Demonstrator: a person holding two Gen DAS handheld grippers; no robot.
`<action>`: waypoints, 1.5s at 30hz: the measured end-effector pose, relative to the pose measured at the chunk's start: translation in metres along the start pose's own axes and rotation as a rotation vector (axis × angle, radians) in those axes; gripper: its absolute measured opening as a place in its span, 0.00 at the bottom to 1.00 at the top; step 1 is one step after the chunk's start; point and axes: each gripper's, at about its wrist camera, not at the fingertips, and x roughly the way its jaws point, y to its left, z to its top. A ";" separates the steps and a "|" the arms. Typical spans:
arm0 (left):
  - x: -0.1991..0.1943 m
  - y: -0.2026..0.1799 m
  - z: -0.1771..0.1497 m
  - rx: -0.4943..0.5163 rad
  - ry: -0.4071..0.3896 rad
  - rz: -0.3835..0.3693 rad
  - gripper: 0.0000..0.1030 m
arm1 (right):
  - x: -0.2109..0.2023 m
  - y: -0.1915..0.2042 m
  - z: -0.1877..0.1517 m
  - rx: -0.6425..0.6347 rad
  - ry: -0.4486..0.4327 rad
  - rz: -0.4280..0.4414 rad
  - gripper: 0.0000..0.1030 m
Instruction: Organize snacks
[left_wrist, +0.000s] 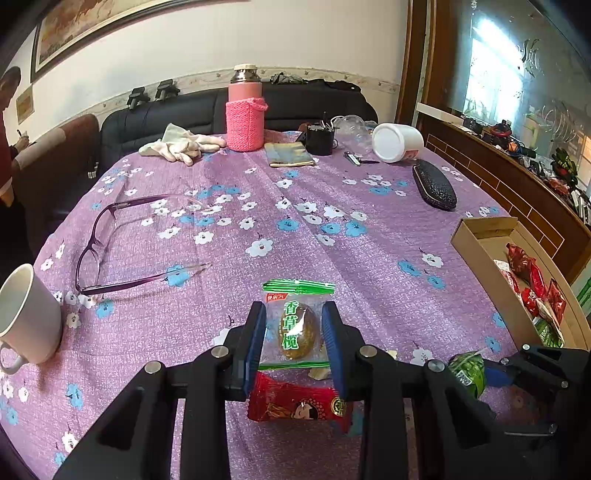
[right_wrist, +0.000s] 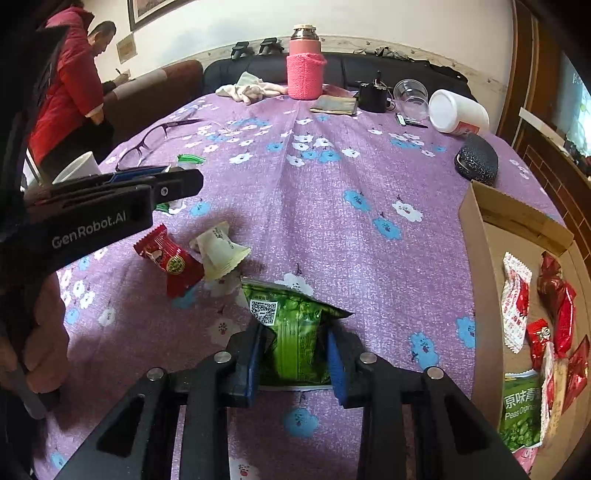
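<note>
The olive packet (left_wrist: 297, 325) sits upright between the left gripper's (left_wrist: 294, 332) jaws, its long axis running forward along the fingers and its green top seal poking out past the tips; the blue pads press its two sides, so the jaws look to be pinching it clear of the bench (left_wrist: 332, 206). Just below and behind those jaws lies a red candy (left_wrist: 295, 404), crosswise to them, with a cream wrapper (right_wrist: 219, 254) beside it. The right gripper (right_wrist: 295, 350) has its jaws narrowly parted around a green pea bag (right_wrist: 291, 328): the crumpled bag fills the gap and both pads appear to bear on it, though I cannot tell how firm that grip is. The bag's long axis also runs forward, its coded end sticking out ahead of the tips. The box (right_wrist: 480, 236) where the sorted snacks lie, red and green packs among them, stands to the right of both pairs of jaws, near the right ones and well apart from the left ones, so the right hand is the nearer carrier. Its open top faces up, so each packet would probably go over the near wall and down. Glasses (left_wrist: 110, 240) and a mug (left_wrist: 26, 314) lie left of the left jaws.
</note>
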 end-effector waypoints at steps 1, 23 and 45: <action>-0.001 -0.001 0.000 0.005 -0.007 0.007 0.29 | -0.003 -0.002 0.001 0.013 -0.013 0.006 0.30; -0.008 -0.008 -0.001 0.050 -0.062 0.065 0.29 | -0.003 0.004 0.001 -0.007 -0.009 0.023 0.32; -0.008 -0.007 -0.001 0.046 -0.061 0.059 0.29 | -0.007 -0.006 0.003 0.035 -0.025 0.022 0.50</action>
